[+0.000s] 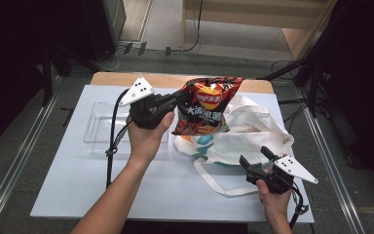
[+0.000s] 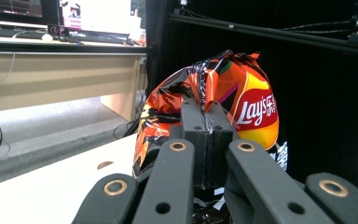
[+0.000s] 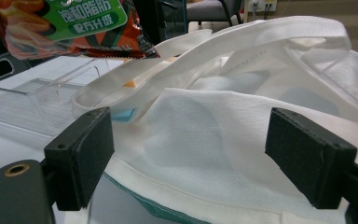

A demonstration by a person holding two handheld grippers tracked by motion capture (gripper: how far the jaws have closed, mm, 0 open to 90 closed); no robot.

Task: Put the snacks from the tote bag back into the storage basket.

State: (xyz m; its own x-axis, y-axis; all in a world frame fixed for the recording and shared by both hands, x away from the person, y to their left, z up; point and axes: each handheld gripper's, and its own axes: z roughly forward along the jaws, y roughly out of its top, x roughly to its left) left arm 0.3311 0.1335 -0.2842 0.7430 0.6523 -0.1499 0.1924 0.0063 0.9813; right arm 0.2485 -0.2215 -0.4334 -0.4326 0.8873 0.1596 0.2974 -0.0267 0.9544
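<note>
My left gripper point(image 1: 179, 96) pinches the chip bag point(image 1: 205, 105) by its crimped edge, above the cloth bag point(image 1: 253, 131); it's light, crinkly, probably slippery. My right gripper point(image 1: 254, 157) gapes open.

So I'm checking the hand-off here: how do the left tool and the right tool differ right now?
The left tool is shut on the chip bag and holds it off the table; the right tool is open and holds nothing. The left tool is raised above the table, while the right tool sits low at the white tote bag, its jaws spread before the cloth. Both are black, two-jawed and hand-held.
</note>
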